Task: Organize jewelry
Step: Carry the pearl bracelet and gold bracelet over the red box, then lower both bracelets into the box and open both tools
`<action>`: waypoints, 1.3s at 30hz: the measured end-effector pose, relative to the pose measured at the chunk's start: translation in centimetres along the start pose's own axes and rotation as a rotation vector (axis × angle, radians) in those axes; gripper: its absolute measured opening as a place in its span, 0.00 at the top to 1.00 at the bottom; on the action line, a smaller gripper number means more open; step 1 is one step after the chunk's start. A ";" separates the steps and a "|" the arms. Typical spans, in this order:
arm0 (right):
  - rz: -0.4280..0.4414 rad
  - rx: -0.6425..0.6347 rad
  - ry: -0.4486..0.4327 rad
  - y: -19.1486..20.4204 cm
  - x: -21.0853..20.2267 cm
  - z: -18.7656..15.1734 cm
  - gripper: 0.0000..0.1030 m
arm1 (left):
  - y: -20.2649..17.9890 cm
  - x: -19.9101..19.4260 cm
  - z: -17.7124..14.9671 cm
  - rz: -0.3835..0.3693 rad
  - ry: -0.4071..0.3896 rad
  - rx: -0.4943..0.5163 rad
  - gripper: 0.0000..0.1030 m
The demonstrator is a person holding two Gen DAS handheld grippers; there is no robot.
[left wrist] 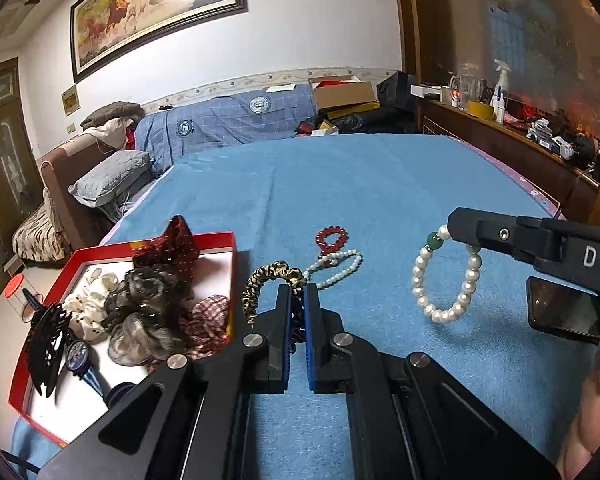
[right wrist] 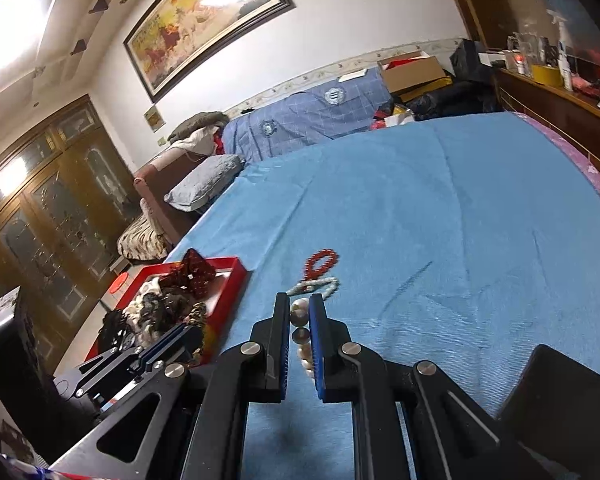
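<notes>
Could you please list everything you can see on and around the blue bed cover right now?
Pearl bracelet: one, white with one green bead, hanging from the right gripper.
Leopard scrunchie: one, tan-black, in the left gripper.
Red bead bracelet: one, on the blue cover.
Pearl strand: one, white, beside the red bracelet.
Red tray: one, left edge, holding scrunchies, a dark claw clip and a watch.
Phone: one, black, right.
Left gripper: shut.
Right gripper: shut.

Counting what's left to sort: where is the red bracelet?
The red bracelet lies on the blue bedspread, ahead of both grippers, touching the pearl necklace, right of the red box.
</notes>
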State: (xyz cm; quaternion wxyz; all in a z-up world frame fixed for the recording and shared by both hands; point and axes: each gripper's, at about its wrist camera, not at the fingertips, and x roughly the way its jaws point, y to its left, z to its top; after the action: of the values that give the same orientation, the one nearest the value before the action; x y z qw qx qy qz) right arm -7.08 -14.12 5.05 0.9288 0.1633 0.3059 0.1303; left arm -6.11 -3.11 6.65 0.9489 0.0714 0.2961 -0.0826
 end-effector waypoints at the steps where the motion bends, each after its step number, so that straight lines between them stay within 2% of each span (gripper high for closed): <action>1: 0.003 -0.008 0.000 0.4 0.0 -0.1 0.90 | 0.3 -0.2 0.0 0.001 0.000 -0.005 0.95; 11: 0.081 -0.095 0.048 5.9 1.1 -0.6 0.90 | 5.5 -2.5 -0.4 0.030 -0.017 -0.093 0.95; 19: 0.179 -0.184 0.100 11.6 2.5 -1.7 0.89 | 12.7 -3.8 -2.6 0.139 0.005 -0.192 0.95; 26: 0.225 -0.283 0.153 16.8 5.0 -3.5 0.89 | 18.0 -3.7 -5.2 0.214 0.047 -0.289 0.95; 31: 0.216 -0.339 0.182 19.3 7.0 -4.8 0.89 | 19.9 -3.1 -6.3 0.226 0.065 -0.321 0.95; 39: 0.168 -0.383 0.218 20.2 9.1 -6.1 0.89 | 20.5 -1.6 -6.8 0.221 0.092 -0.331 0.95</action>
State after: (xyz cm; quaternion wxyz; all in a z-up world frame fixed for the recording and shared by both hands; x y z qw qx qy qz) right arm -6.57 8.79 3.33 0.8902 -0.0061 0.3596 0.2796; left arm -7.10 18.37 3.80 0.9364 -0.0498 0.3391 0.0751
